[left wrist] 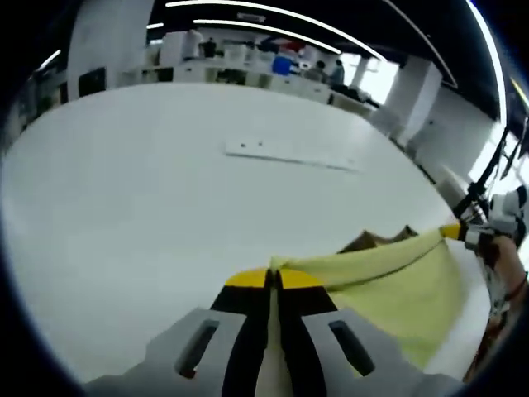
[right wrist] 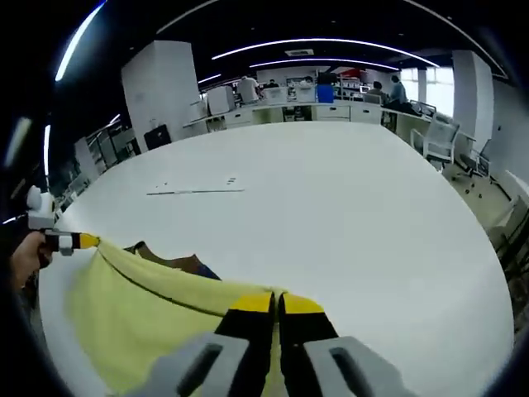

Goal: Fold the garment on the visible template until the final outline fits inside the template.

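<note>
In the left gripper view, the left gripper (left wrist: 274, 279) has its yellow-tipped jaws pressed together on one end of a pale yellow garment (left wrist: 397, 289). The cloth runs from the jaws toward 2 o'clock, its top edge pulled into a fairly straight line that ends at the right gripper (left wrist: 453, 231) near the view's right side, where a hand (left wrist: 506, 265) holds that tool. Below that edge the cloth hangs in a soft sheet toward 5 o'clock. A brown flat piece (left wrist: 376, 241), possibly the template, peeks out just behind the taut edge. Farther off at 12 o'clock a thin white strip (left wrist: 293, 153) lies on the white table (left wrist: 124, 207).

In the right gripper view, the right gripper (right wrist: 276, 303) is likewise clamped on the garment's (right wrist: 132, 322) edge, which stretches toward 9 o'clock to the left gripper (right wrist: 83, 241), held by a hand (right wrist: 25, 256). The brown piece (right wrist: 169, 259) shows just above the cloth's edge.

The garment looks light, thin and limp: it sags wherever it is unsupported, so it should drape rather than hold a crease. Holding two corners along one edge, as here, seems the sound grip; keeping that edge taut should stop it bunching when laid down.
</note>
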Demonstrator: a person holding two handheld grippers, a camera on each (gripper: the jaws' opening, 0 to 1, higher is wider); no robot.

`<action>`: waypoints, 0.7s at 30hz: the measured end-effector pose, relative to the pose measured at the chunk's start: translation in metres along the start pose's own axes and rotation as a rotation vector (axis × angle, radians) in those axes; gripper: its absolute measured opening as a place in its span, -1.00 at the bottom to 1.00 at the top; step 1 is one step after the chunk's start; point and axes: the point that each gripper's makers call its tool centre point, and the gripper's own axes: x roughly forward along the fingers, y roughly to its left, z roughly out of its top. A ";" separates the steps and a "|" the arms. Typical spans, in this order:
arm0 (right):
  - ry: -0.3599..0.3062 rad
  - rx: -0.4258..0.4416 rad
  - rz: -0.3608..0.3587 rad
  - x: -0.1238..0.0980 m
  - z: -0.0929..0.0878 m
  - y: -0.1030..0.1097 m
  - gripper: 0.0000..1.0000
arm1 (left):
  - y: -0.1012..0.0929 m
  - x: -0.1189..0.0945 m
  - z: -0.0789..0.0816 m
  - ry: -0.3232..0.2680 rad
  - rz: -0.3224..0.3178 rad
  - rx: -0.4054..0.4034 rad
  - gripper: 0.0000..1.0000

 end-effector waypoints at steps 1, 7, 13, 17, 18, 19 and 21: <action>0.007 -0.005 -0.002 0.002 -0.002 0.000 -1.00 | 0.001 0.001 -0.001 0.006 0.001 -0.015 -1.00; 0.042 -0.031 -0.004 0.006 -0.012 0.000 -1.00 | 0.002 0.004 -0.004 0.007 0.016 -0.037 -1.00; 0.048 -0.045 0.005 0.008 -0.013 0.000 -1.00 | 0.004 0.006 -0.006 0.004 0.028 -0.018 -0.98; 0.051 -0.021 0.027 0.007 -0.012 -0.001 -1.00 | 0.005 0.004 -0.004 -0.002 0.012 0.018 -0.84; 0.051 -0.017 0.029 0.007 -0.012 -0.001 -1.00 | 0.006 0.002 -0.003 -0.008 0.005 0.021 -0.74; 0.052 -0.021 0.035 0.006 -0.012 -0.001 -0.94 | 0.006 0.001 -0.002 -0.012 -0.002 0.023 -0.65; 0.059 -0.049 0.038 0.002 -0.013 -0.001 -0.71 | 0.002 -0.002 0.001 -0.039 -0.044 0.039 -0.49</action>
